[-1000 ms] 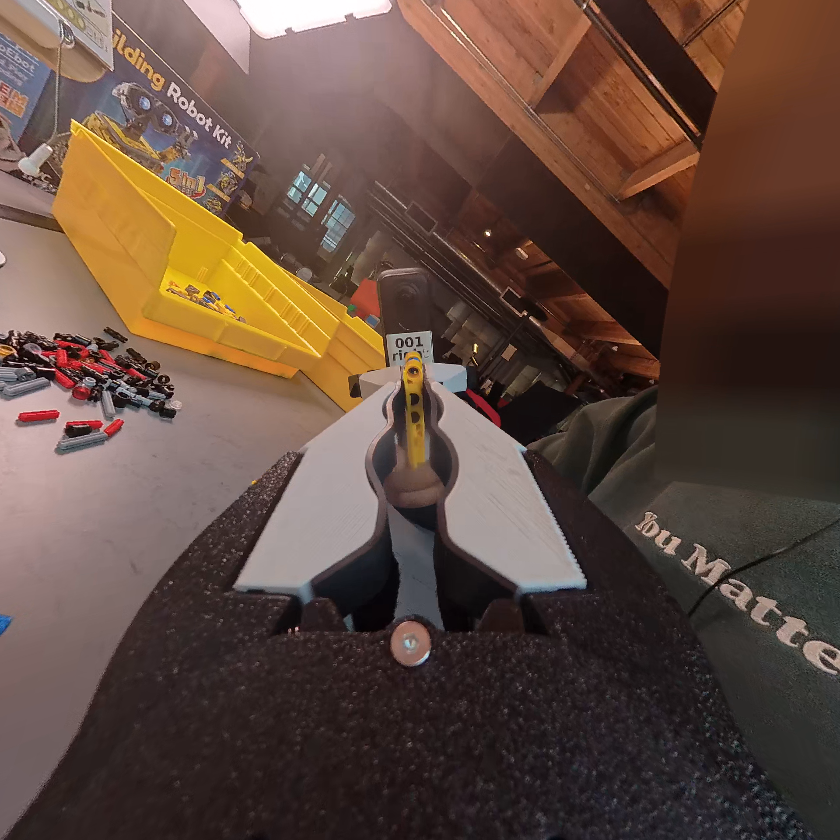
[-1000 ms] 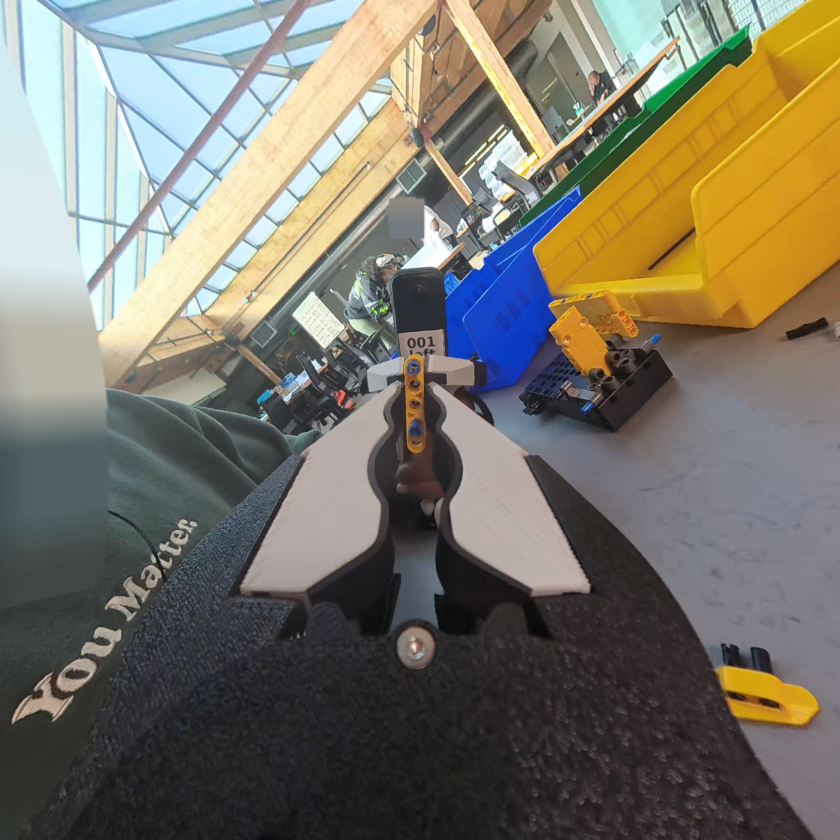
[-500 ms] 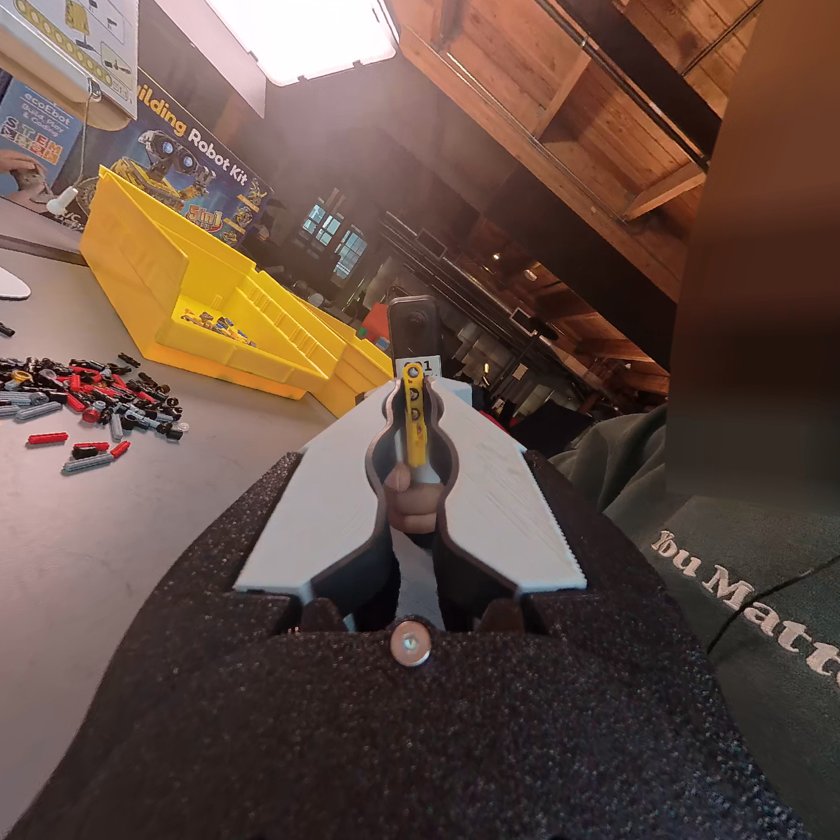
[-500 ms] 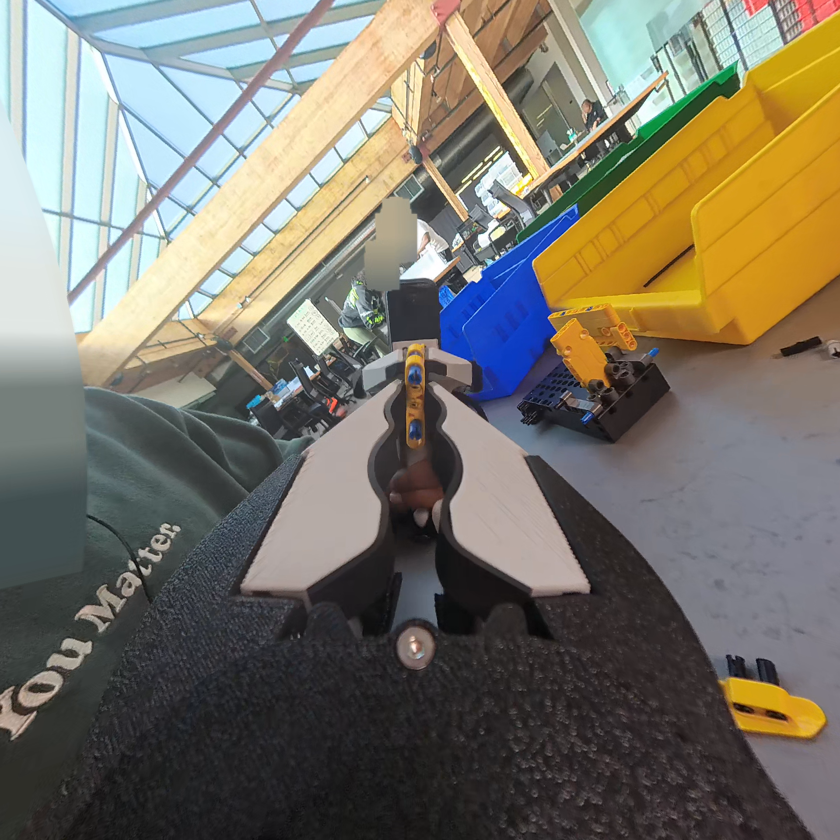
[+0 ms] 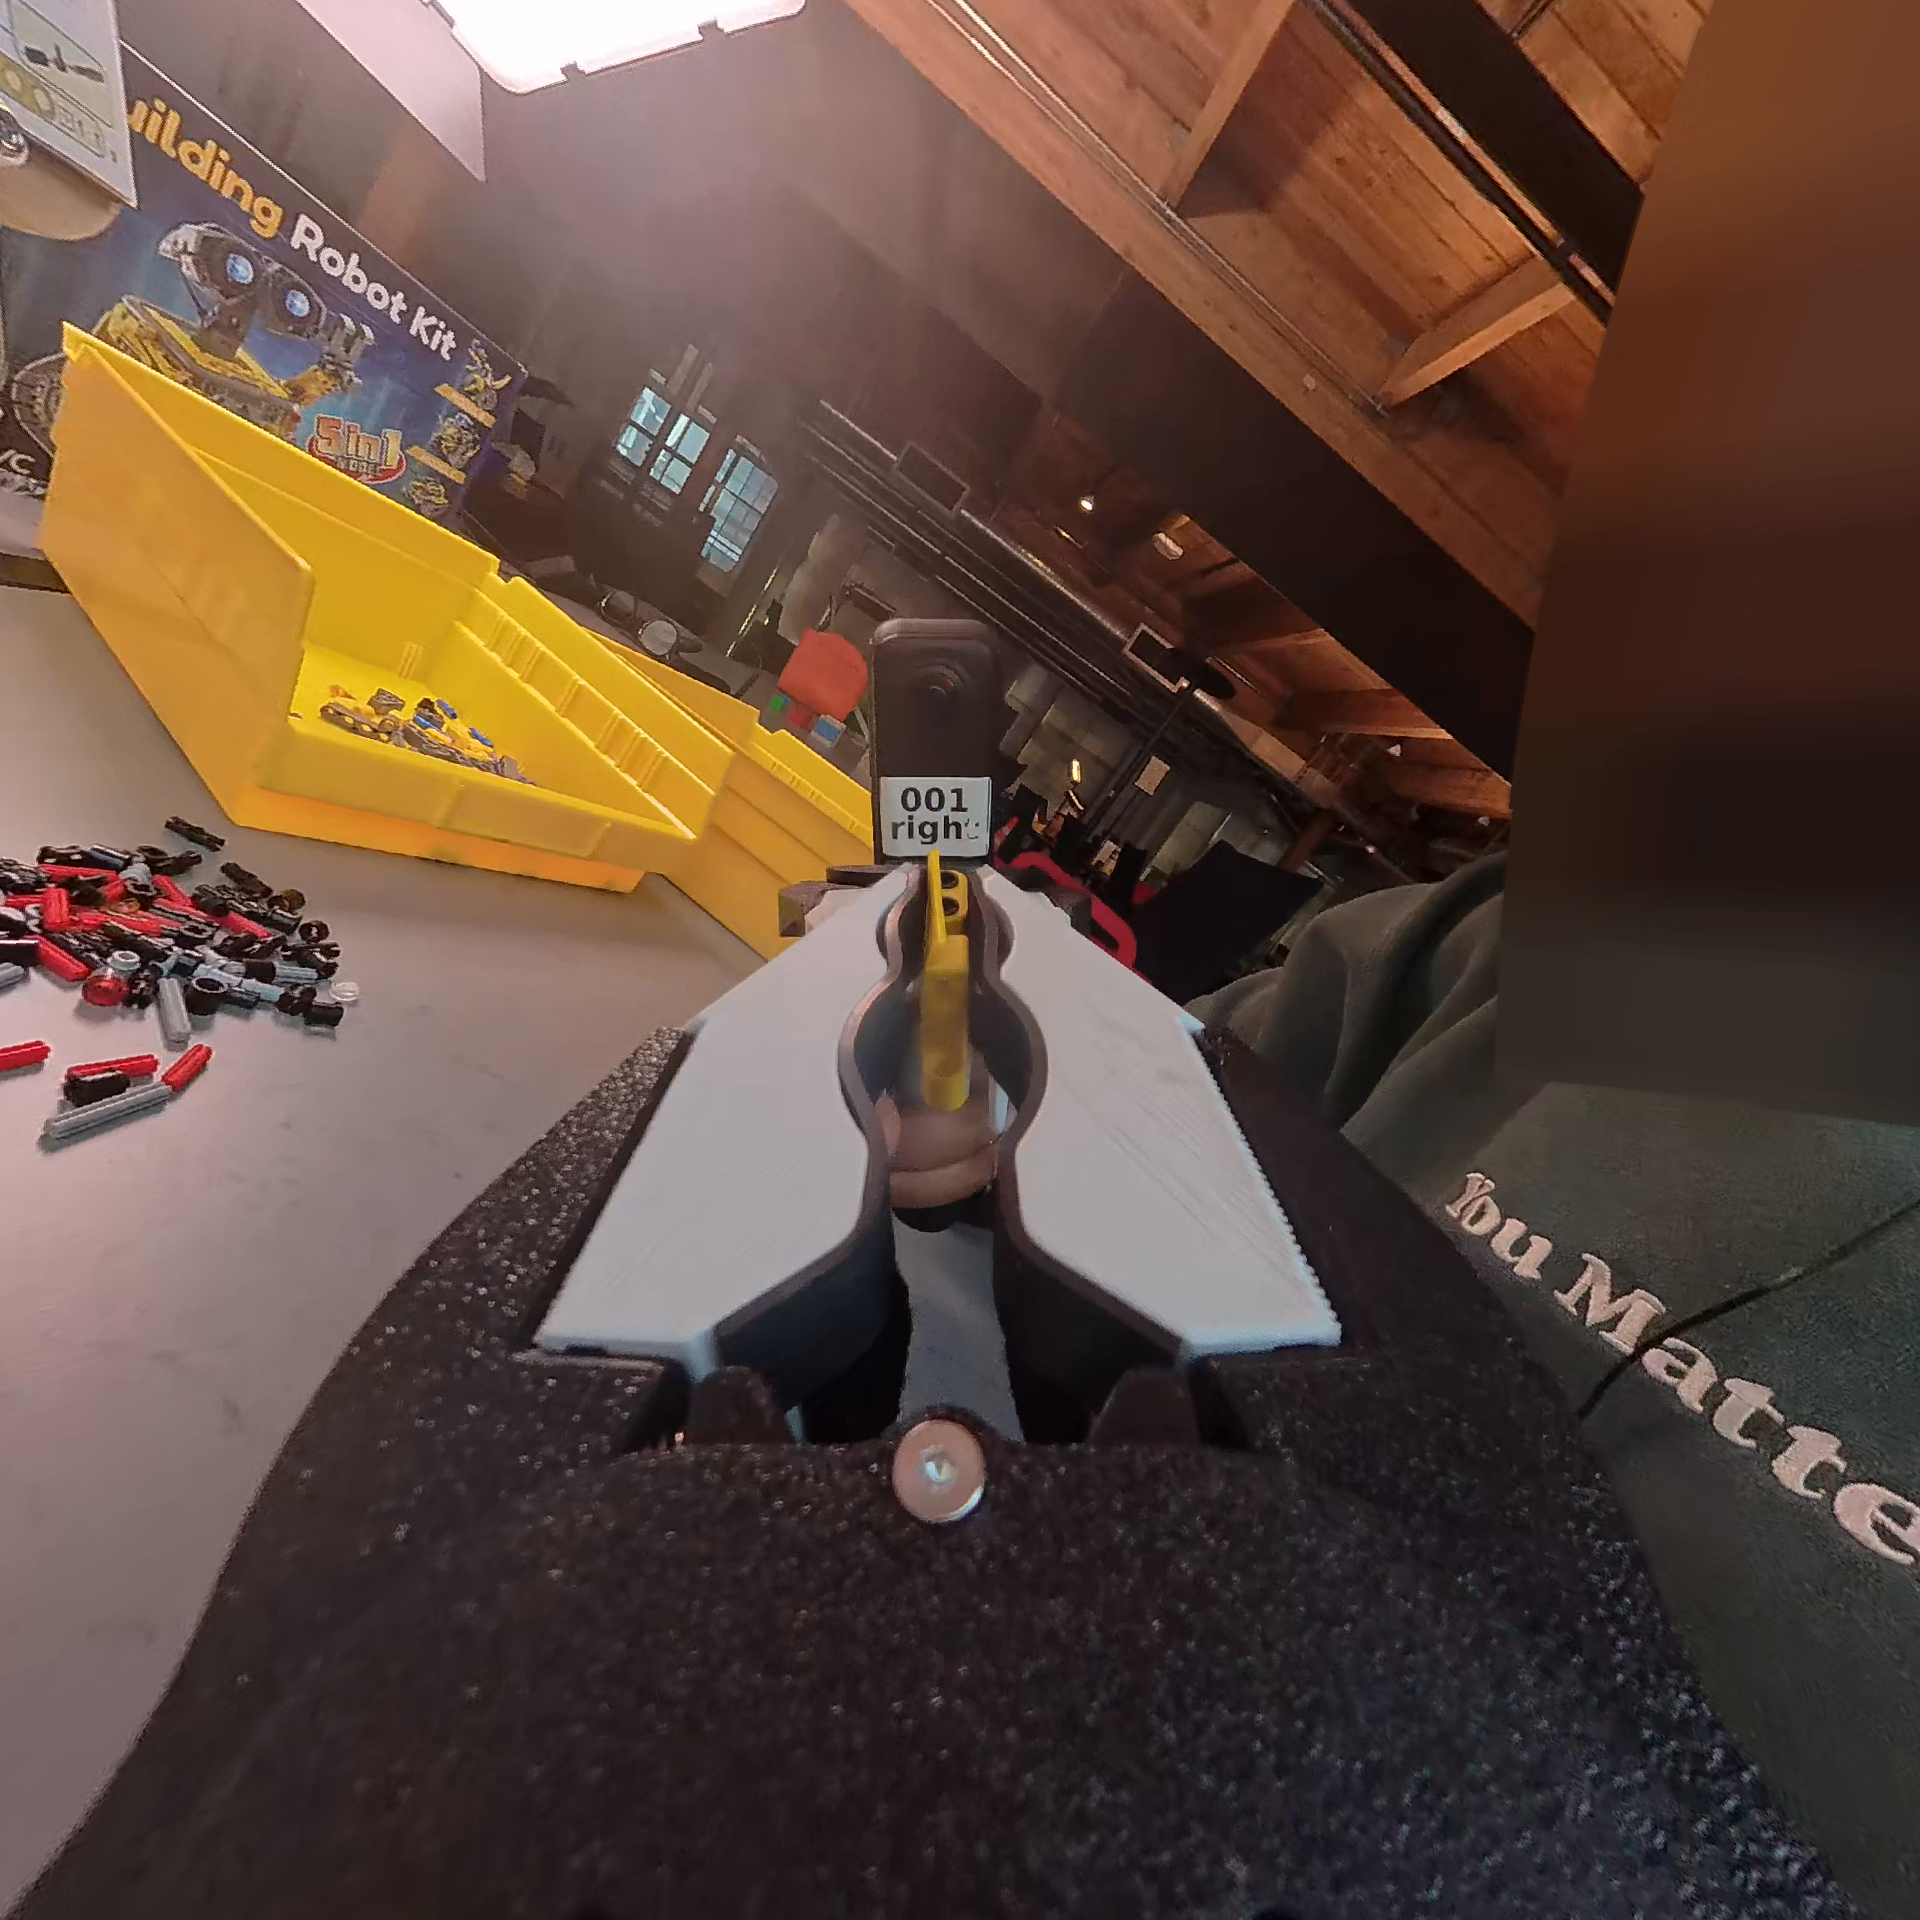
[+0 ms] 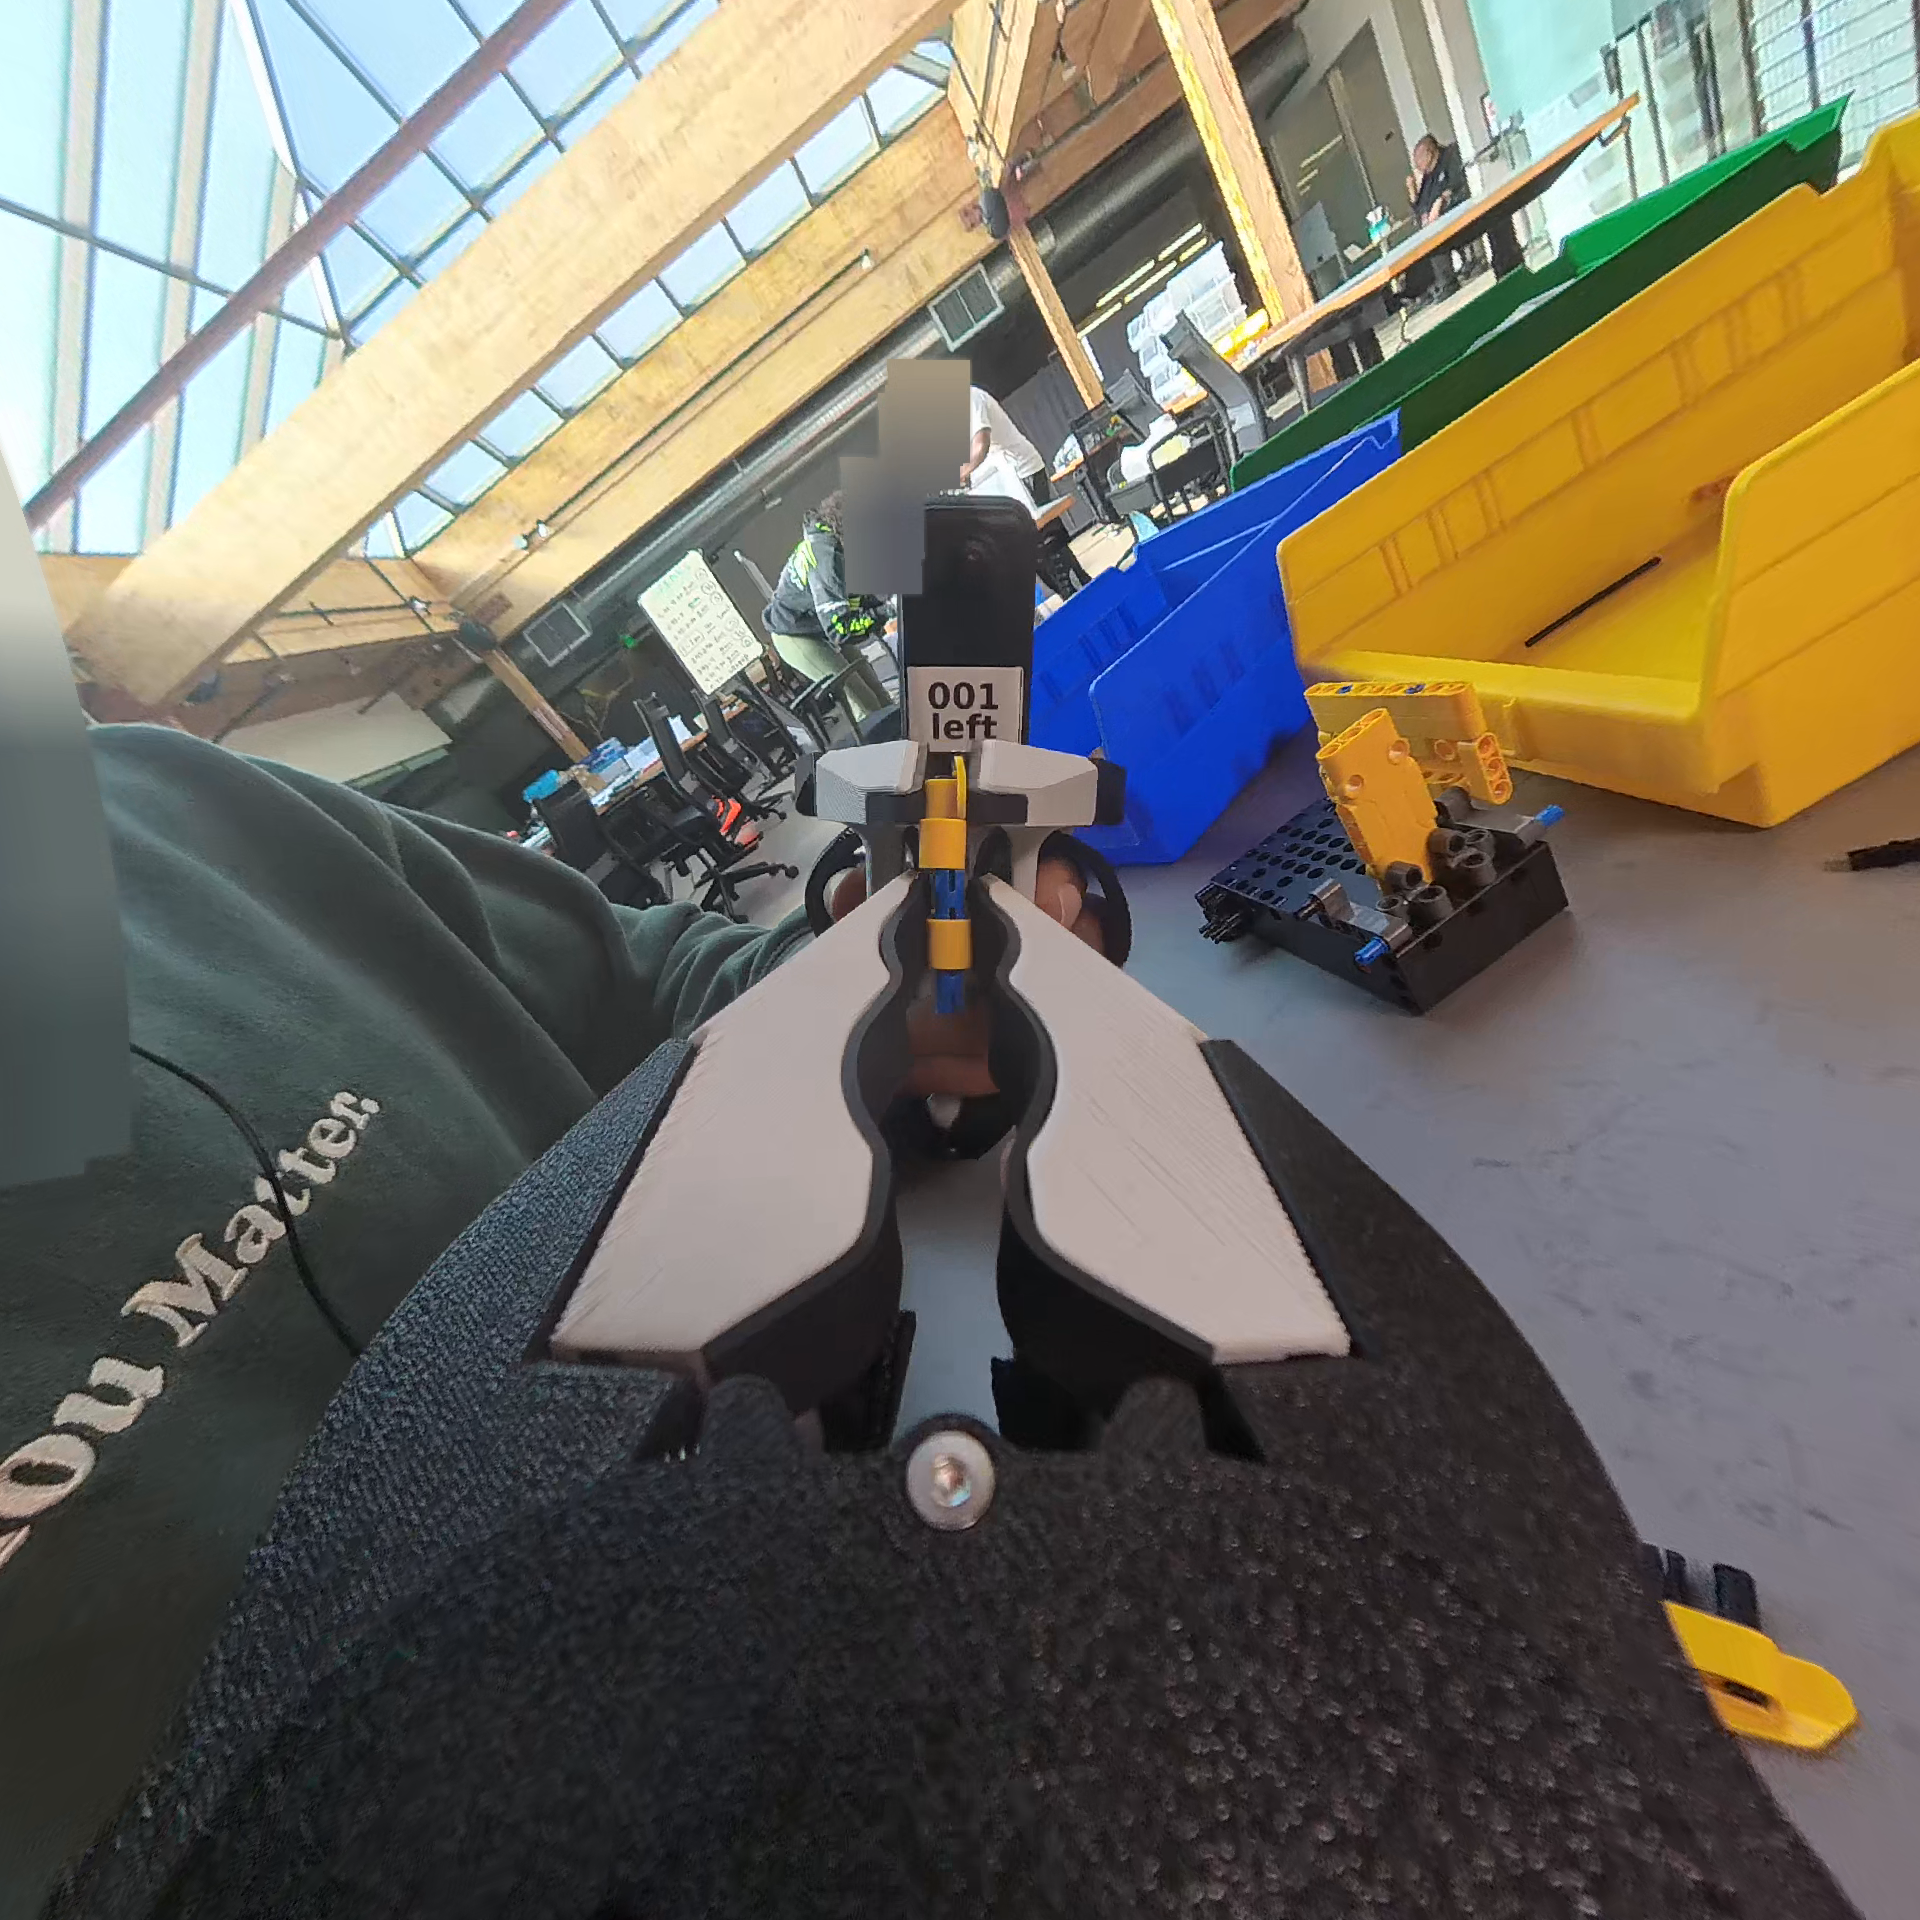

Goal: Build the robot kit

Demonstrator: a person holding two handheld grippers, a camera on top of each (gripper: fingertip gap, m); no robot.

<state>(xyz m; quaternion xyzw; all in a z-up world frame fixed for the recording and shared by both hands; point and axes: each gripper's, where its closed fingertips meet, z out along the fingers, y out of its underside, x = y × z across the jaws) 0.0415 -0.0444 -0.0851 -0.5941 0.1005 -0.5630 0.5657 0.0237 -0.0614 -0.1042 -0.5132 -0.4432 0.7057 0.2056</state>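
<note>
My left gripper (image 5: 945,891) is shut on a yellow holed beam (image 5: 943,997) that stands between its grey fingers (image 5: 748,1122). My right gripper (image 6: 948,902) is shut on a yellow beam with blue pins (image 6: 948,940), seen edge-on. The two grippers face each other tip to tip above the grey table (image 5: 312,1195). The left gripper also shows in the right wrist view (image 6: 956,790), holding a yellow piece (image 6: 940,821). The right gripper's black camera shows in the left wrist view (image 5: 932,707). I cannot tell whether the two yellow pieces are joined.
A pile of red, black and grey pins (image 5: 156,966) lies at left by yellow bins (image 5: 416,665) and a printed box (image 5: 270,312). In the right wrist view stand a black and yellow assembly (image 6: 1392,883), blue bins (image 6: 1174,675), a yellow bin (image 6: 1662,644) and a loose yellow piece (image 6: 1766,1694). A person's green sleeve (image 6: 312,987) is close.
The yellow beam has turned: its holed face showed before, now it is seen edge-on. Both grippers stay shut and have shifted slightly.
</note>
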